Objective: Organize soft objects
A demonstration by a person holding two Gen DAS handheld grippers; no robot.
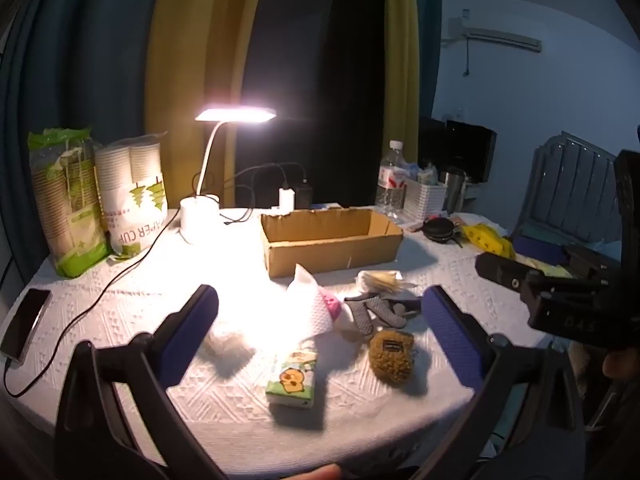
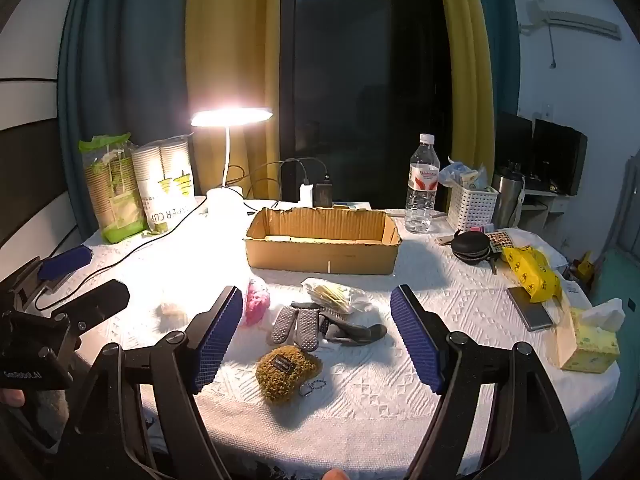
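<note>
Left gripper (image 1: 320,320) at bottom of its frame, fingers spread wide, gripping nothing, above the table (image 1: 120,308). Right gripper (image 2: 316,332) likewise released, empty, low centre of its frame.

Nearest, lower centre: tissue pack (image 1: 292,380) with cartoon print, and olive fuzzy pouch (image 2: 286,368) with key ring, just right of it. Behind the pouch: grey dotted socks (image 2: 320,324), touching a clear bag of yellowish sticks (image 2: 336,294). Left of the socks: pink soft item (image 2: 256,300), partly under white foam net (image 1: 316,304); small pale fluffy lump (image 2: 172,310) further left.

Mid-frame: open cardboard box (image 2: 324,246). Beyond it, upper centre: lit desk lamp (image 2: 228,128), water bottle (image 2: 420,188), paper cup sleeves (image 2: 168,184) at left.
</note>
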